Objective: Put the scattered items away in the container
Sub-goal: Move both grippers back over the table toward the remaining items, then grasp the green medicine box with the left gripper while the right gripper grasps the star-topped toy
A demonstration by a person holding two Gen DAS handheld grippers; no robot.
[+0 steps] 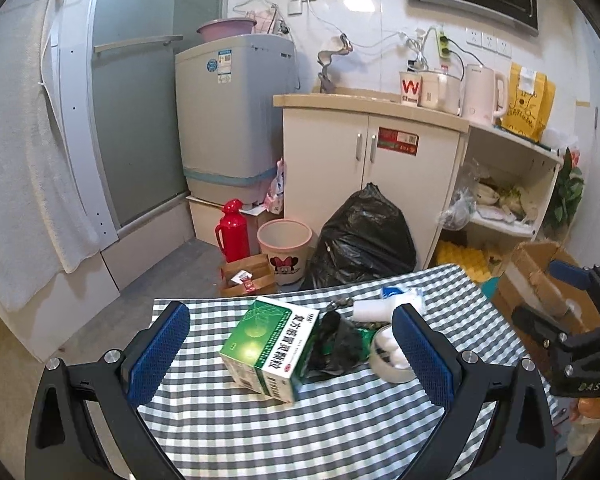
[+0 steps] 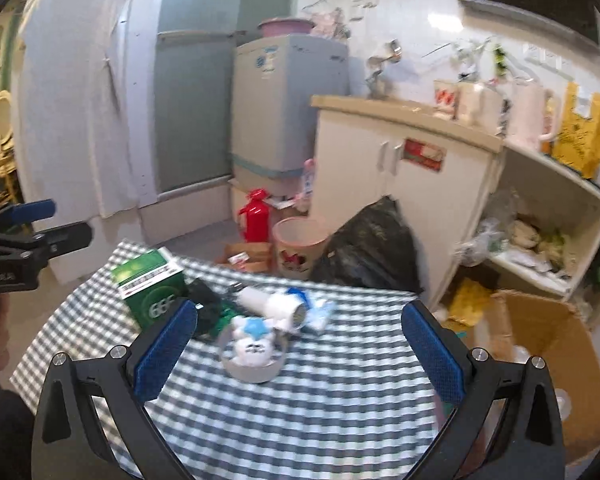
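A green and white medicine box [image 1: 272,348] [image 2: 152,284] lies on the checked tablecloth [image 1: 300,420] [image 2: 320,400], framed by the fingers of my open left gripper [image 1: 291,312], which hold nothing. Beside it sit a crumpled black bag [image 1: 334,344] [image 2: 204,300], a white tube [image 1: 374,308] [image 2: 276,304], a blue and white packet [image 1: 400,292] [image 2: 318,310] and a round tin [image 1: 390,354] [image 2: 254,350] with a white plush toy in it. My right gripper [image 2: 300,308] [image 1: 548,296] hovers open in front of the tin. An open cardboard box [image 2: 540,344] [image 1: 540,276] stands on the floor at the right.
Beyond the table are a black bin bag [image 1: 360,236], a pink bin [image 1: 286,250], a red flask [image 1: 232,232], a small carton [image 1: 248,280], a washing machine [image 1: 232,120] and a white cupboard [image 1: 372,152]. Open shelves [image 2: 540,232] stand behind the cardboard box.
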